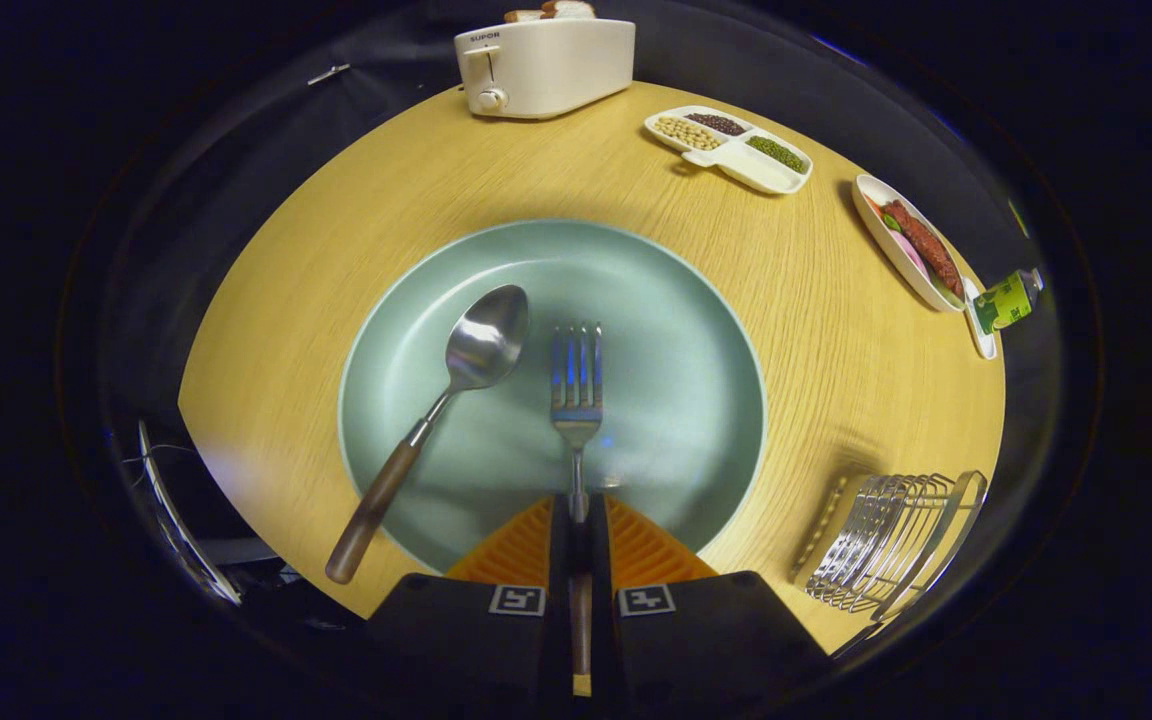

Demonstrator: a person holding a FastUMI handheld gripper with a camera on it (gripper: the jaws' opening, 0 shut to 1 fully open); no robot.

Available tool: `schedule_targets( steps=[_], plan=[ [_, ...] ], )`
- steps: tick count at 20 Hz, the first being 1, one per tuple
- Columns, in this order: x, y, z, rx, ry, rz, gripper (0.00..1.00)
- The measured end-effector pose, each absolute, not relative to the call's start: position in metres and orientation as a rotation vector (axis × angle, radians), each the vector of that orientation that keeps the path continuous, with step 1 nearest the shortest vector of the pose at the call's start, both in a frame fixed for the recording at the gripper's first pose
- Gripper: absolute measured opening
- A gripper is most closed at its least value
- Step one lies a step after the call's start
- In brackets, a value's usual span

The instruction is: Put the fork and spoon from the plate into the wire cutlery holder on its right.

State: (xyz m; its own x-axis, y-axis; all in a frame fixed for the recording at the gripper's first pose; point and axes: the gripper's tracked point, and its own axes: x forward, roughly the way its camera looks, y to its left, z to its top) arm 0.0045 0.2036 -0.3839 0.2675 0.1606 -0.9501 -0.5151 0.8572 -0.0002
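While jaws clamp the fork [576,385] handle | spoon [436,410] crosses plate [696,300] rim | holder [886,545] near table edge.

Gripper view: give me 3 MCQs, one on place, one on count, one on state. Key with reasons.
1. Where is the holder relative to the plate?
A. on the plate's right
B. on the plate's left
C. behind the toaster

2. How many sections of the divided dish hold beans or grains?
A. one
B. three
C. five

3. What is the hand-held gripper doing?
A. open above the spoon
B. shut on the fork
C. shut on nothing

Key: 1 A, the holder stands on the table right of the plate. 2 B, three sections are filled. 3 B, the fork has its handle clamped between both fingers, while the spoon lies free on the plate.
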Motion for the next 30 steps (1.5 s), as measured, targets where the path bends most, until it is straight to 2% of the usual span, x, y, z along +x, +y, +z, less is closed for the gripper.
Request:
schedule_targets(
  steps=[3,11,19,26,30],
  plan=[
    [0.0,0.204,-0.383,-0.308,1.247,0.501,0.06],
    [0.003,0.197,-0.332,-0.243,1.2,0.559,0.06],
    [0.01,0.097,-0.241,-0.293,1.219,0.598,0.06],
    [-0.001,0.003,-0.23,-0.378,1.409,0.571,0.06],
    [-0.012,-0.011,-0.247,-0.389,1.526,0.588,0.06]
  ],
)
